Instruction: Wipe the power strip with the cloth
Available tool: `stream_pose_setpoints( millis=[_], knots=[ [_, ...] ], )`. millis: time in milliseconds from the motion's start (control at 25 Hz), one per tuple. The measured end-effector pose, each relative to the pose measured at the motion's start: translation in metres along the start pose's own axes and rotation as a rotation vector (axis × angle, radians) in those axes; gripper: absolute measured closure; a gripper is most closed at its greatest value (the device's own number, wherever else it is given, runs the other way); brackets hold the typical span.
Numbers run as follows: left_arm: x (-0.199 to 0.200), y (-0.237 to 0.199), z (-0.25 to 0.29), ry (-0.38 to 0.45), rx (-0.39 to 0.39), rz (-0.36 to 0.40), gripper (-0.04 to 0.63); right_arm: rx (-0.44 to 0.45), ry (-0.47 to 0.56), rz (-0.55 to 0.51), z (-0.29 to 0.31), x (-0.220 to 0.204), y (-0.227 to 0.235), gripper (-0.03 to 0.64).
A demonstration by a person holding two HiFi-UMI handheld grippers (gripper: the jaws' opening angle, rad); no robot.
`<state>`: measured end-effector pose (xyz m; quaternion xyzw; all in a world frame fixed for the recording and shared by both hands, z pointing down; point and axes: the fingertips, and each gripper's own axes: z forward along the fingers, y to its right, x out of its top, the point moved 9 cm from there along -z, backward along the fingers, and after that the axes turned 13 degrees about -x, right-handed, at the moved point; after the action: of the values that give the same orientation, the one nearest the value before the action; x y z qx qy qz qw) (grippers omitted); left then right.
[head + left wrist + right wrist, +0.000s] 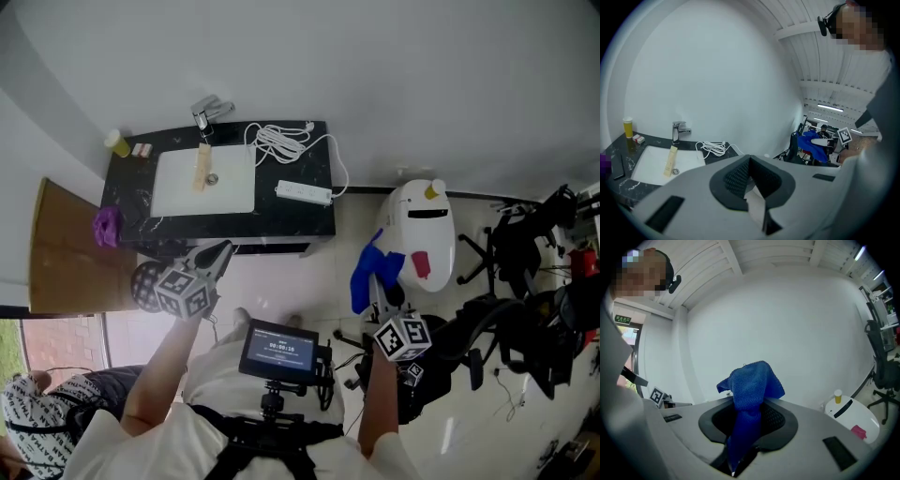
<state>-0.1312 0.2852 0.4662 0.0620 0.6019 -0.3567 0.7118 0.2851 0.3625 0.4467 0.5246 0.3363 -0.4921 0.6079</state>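
I have the left gripper [221,253] raised at about 11 o'clock, its jaws together with nothing between them. Its tips sit just short of the counter's [314,223] front edge. The right gripper [385,298] is at 1 o'clock over open floor, clamped on the blue cloth [367,275]. The cloth stands up out of the jaws in a loose bunch and touches nothing else.

The power strip [303,192] lies at 12 o'clock on the counter's right end, close to the right edge and just back from the front edge. The dark top around it is bare. Its cord [281,141] is coiled behind it toward the back edge, and a loop runs off the right side.

The sink [232,187] fills the counter at 11 o'clock, with the faucet [211,112] behind it at the wall. A white bin [424,230] stands at 2 o'clock, just beyond the cloth. The floor between the bin and the counter's right edge is open.
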Motion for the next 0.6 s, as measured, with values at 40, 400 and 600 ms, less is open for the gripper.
stream_pose_setpoints(
  millis=[40,400,600],
  knots=[
    [0.000,-0.006,-0.002,-0.001,0.000,-0.007,0.594,-0.002,0.002,0.004,0.002,0.000,-0.004,0.517],
    [0.001,-0.037,-0.017,-0.005,-0.013,-0.020,0.594,-0.024,-0.015,0.010,0.013,-0.007,-0.026,0.517],
    [0.021,-0.051,-0.007,-0.027,-0.051,0.045,0.594,-0.030,-0.073,-0.017,0.035,-0.016,-0.032,0.517]
  ],
)
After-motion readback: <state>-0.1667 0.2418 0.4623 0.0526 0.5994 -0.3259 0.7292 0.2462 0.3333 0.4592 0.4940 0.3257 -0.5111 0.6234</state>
